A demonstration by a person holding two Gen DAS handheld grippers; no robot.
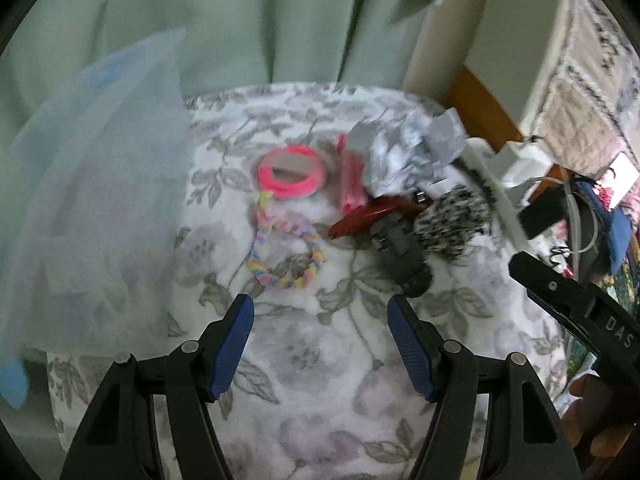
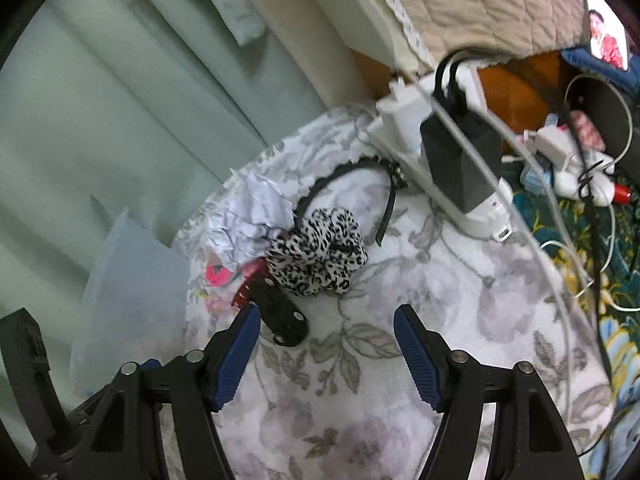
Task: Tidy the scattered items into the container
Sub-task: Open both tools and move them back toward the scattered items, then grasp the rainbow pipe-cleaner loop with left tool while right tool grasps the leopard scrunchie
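A pale green curtain hangs behind a round cushion in a grey floral cover (image 1: pixel 320 360), where the clutter lies in a loose heap. At the left stands a translucent blue bag (image 1: pixel 92 208), apparently the container. Nothing looks packed yet; this seems the approach to a first pick. The left gripper (image 1: pixel 320 344) hangs with jaws apart and nothing between them, just short of the rainbow braided ring (image 1: pixel 285 258) and pink hair ties (image 1: pixel 291 175). The right gripper (image 2: pixel 322 354) is likewise spread and empty, close to the black clip (image 2: pixel 282 312), with the leopard scrunchie (image 2: pixel 318 250), crumpled paper (image 2: pixel 252 212) and black headband (image 2: pixel 348 184) beyond. Next, I judge, one gripper must settle over a single item and close without dragging its neighbours.
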